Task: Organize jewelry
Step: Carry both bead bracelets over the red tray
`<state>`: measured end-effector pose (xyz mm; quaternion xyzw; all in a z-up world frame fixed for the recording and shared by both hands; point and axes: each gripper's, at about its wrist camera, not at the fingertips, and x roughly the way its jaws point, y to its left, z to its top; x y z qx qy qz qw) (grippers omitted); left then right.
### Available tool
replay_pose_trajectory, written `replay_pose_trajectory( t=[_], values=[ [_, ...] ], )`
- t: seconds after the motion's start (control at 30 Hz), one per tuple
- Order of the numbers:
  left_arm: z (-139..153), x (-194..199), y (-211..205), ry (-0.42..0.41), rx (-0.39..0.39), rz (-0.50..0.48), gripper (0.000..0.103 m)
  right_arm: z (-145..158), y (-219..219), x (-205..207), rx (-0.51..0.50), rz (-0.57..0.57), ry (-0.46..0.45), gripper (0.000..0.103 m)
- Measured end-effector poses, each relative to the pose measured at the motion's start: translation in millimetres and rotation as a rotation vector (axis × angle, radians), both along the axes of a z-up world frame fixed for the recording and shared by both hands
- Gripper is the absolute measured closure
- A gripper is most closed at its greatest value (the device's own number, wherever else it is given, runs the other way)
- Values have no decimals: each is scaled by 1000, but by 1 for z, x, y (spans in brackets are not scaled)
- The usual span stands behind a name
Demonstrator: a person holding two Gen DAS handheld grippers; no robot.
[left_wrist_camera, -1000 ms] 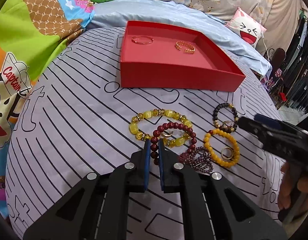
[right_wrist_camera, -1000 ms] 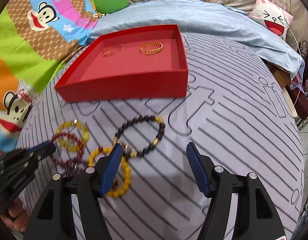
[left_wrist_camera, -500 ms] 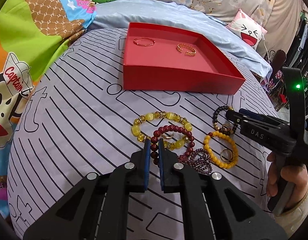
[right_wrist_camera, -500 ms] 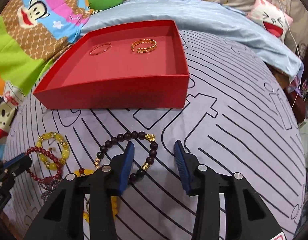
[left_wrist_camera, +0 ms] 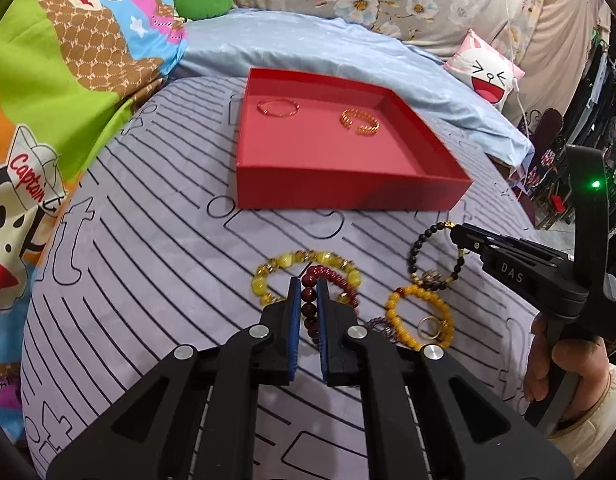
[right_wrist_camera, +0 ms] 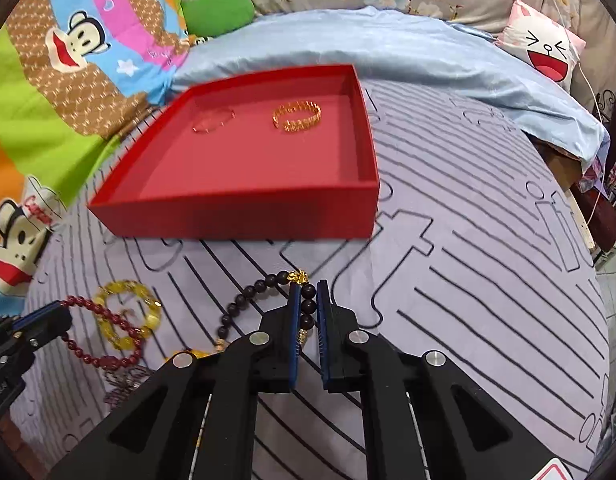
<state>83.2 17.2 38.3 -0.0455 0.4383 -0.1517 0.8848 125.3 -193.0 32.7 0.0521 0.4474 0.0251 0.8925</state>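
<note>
Two bracelets are pinched at once on the striped bedspread [left_wrist_camera: 147, 240], in front of the red box [left_wrist_camera: 348, 196] at its far middle. At left, the left gripper [left_wrist_camera: 308, 312] is clamped on the dark-red bracelet [left_wrist_camera: 328, 276], which overlaps a yellow bracelet [left_wrist_camera: 275, 268] lying flat on the cloth. At right, the right gripper [right_wrist_camera: 308, 308] is closed on a few beads of the black bracelet [right_wrist_camera: 251, 296], beside its gold charm [right_wrist_camera: 297, 278], the loop trailing left over the cloth. Both strands look light and limp, likely to sag and swing once lifted, with smooth round beads that could slip; a grip across the beads seems soundest. An amber bracelet [left_wrist_camera: 420, 312] with a ring [left_wrist_camera: 428, 326] inside it lies near the bedspread's near edge. Two gold bangles [left_wrist_camera: 360, 122] rest toward the box's far wall.
</note>
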Motion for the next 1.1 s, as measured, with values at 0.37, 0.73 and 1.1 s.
replay_pose_trajectory(
  t=[0.37, 0.73, 1.1],
  values=[
    [51, 18, -20, -103, -8, -76, 95, 59, 2, 17, 83, 44, -90, 95],
    [100, 101, -38, -211, -78, -118, 95, 90, 8, 91, 126, 87, -149, 95],
    [42, 196, -55, -63, -143, -120, 95, 30, 12, 162, 229, 90, -11, 95]
  ],
)
